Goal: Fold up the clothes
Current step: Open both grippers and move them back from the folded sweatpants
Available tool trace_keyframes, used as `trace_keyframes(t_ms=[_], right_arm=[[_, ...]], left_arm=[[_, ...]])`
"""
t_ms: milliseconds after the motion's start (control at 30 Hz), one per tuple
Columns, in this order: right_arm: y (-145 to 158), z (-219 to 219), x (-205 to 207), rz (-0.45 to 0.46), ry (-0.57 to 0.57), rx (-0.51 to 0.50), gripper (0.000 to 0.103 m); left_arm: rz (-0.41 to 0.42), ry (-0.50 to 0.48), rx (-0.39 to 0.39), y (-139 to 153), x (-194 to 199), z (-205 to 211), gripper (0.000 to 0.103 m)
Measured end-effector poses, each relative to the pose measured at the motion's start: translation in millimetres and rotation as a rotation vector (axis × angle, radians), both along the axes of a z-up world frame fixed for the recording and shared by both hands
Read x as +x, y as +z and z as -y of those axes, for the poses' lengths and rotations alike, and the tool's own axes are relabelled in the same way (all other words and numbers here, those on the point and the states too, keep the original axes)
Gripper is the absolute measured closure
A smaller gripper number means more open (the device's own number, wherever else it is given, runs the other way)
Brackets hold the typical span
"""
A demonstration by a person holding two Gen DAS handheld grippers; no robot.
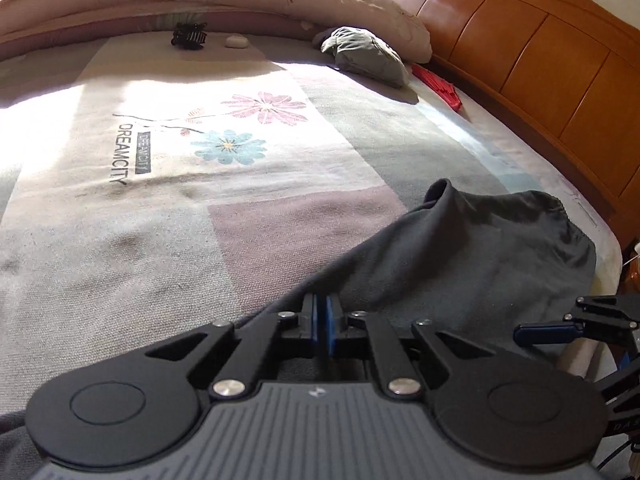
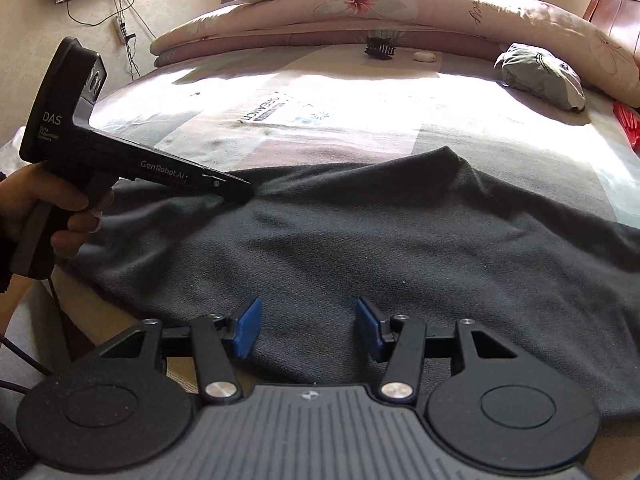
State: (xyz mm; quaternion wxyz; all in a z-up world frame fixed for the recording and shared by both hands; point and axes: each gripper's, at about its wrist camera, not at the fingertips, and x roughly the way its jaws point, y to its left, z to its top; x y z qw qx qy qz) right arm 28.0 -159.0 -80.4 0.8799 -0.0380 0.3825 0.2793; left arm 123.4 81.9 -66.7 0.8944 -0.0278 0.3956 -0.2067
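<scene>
Right wrist view: nearest, the right gripper [image 2: 308, 326] hangs with its blue pads apart over the dark grey garment [image 2: 400, 248], gripping nothing. That garment lies spread across the near part of the bed sheet [image 2: 360, 136]. On the left a hand [image 2: 44, 212] holds the left gripper [image 2: 242, 196], marked "DAS" and "GenRobot.AI", its jaws pinched together on a fold of the cloth. Farther off the sheet reads "DREAMCITY" [image 1: 122, 154]. Farthest lie a black hair clip [image 2: 380, 49] and a rolled quilt [image 2: 400, 12].
</scene>
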Motion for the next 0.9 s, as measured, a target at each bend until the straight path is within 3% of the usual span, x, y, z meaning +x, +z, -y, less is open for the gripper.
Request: trace_keyframes(t_ms=[67,133,267,367,467,567,667,767,900], right_arm=[[3.4,6.8,1.2,0.014,-0.022,0.006,0.046],[9.8,14.9,2.7,0.048,-0.043,0.010,0.046],[13.4,28.2,22.9,0.095,-0.088,-0.036,0.045],[7.7,34.8,45.6,0.118,-0.098,-0.076,0.045],[-9.1,50.9,66.0,0.070,-0.153,-0.156,0.044],[-13.7,83.2,58.0,0.052,-0.186,-0.097,0.040],[-15.1,105.3,45.4,0.049,-0.219,-0.074,0.040],[-7.9,105.5,45.1,0.025,-0.246,-0.093,0.039],[-2.6,84.6,58.7,0.086,-0.196,-0.105,0.037]], left_arm=[[0.036,-0.045,0.024,13.4,-3.9,11.8,0.091],[0.057,-0.119,-0.006,24.2,-5.7,26.9,0.088],[0.029,-0.223,-0.053,21.4,9.4,65.6,0.084],[-0.003,-0.184,-0.037,0.4,30.3,82.1,0.084],[0.000,-0.118,-0.021,-12.8,44.8,85.1,0.087],[0.003,-0.086,-0.049,-14.0,52.5,83.1,0.087],[0.014,-0.097,-0.018,-12.0,53.3,89.6,0.086],[0.009,-0.087,-0.020,-11.9,56.2,90.6,0.086],[0.003,-0.051,-0.022,-13.7,61.5,93.6,0.084]])
